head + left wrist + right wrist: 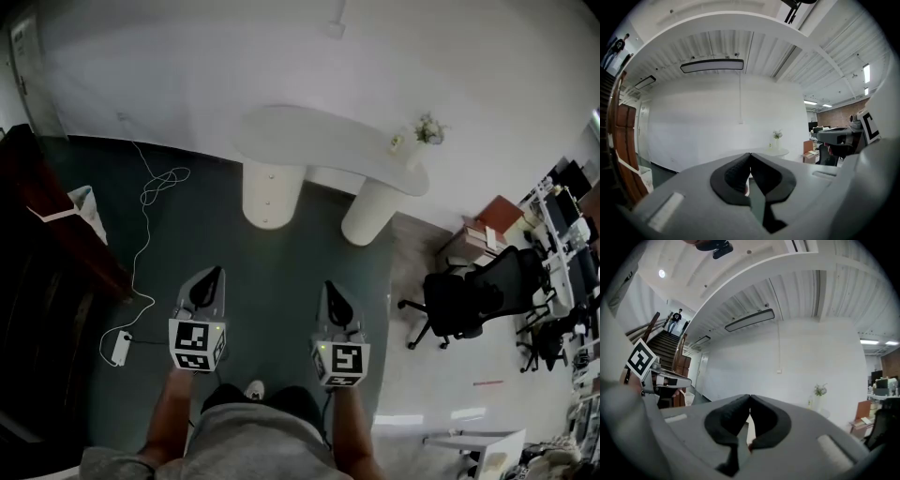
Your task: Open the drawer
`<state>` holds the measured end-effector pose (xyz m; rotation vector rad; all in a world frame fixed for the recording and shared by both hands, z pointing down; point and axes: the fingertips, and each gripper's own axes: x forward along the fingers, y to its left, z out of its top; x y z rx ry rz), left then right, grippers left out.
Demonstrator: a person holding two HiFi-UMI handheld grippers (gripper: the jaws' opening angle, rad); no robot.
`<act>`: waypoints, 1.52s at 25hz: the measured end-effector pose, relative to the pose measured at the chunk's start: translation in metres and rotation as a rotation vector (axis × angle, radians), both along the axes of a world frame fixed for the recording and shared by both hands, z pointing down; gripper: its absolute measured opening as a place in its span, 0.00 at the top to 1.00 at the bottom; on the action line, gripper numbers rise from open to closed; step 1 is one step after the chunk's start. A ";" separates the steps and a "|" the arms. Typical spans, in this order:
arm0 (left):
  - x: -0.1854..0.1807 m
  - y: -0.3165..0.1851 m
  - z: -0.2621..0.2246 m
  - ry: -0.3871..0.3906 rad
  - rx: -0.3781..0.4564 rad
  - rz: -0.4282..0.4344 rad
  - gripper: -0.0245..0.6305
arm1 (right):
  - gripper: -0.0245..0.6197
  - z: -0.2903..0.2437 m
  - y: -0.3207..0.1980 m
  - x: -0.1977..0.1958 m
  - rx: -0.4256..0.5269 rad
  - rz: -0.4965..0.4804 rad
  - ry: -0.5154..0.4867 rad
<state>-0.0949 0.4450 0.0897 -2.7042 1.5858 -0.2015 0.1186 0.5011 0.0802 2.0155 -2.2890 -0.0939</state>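
Drawer not surely made out; the only sign is two small knobs point(269, 176) on the left pedestal point(268, 212) of the white table point(309, 141), at 12 o'clock from the person and well apart from both tongs. Left gripper point(214, 274) and right gripper point(334, 287) hang side by side over the dark floor point(281, 248), pointing toward the table, each with its jaws pressed together on nothing. Power strip point(120, 348) lies at 9 o'clock, chair point(459, 305) stands at 3 o'clock.
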 end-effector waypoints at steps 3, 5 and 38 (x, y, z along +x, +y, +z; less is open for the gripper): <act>-0.012 -0.005 -0.001 0.003 0.004 -0.025 0.95 | 0.95 0.002 -0.011 -0.010 -0.005 -0.024 -0.006; -0.022 -0.009 -0.001 0.004 0.003 -0.045 0.95 | 0.95 0.004 -0.019 -0.019 -0.008 -0.041 -0.007; -0.047 -0.291 0.017 -0.036 -0.042 -0.107 0.95 | 0.95 0.041 -0.319 -0.046 -0.064 -0.102 -0.078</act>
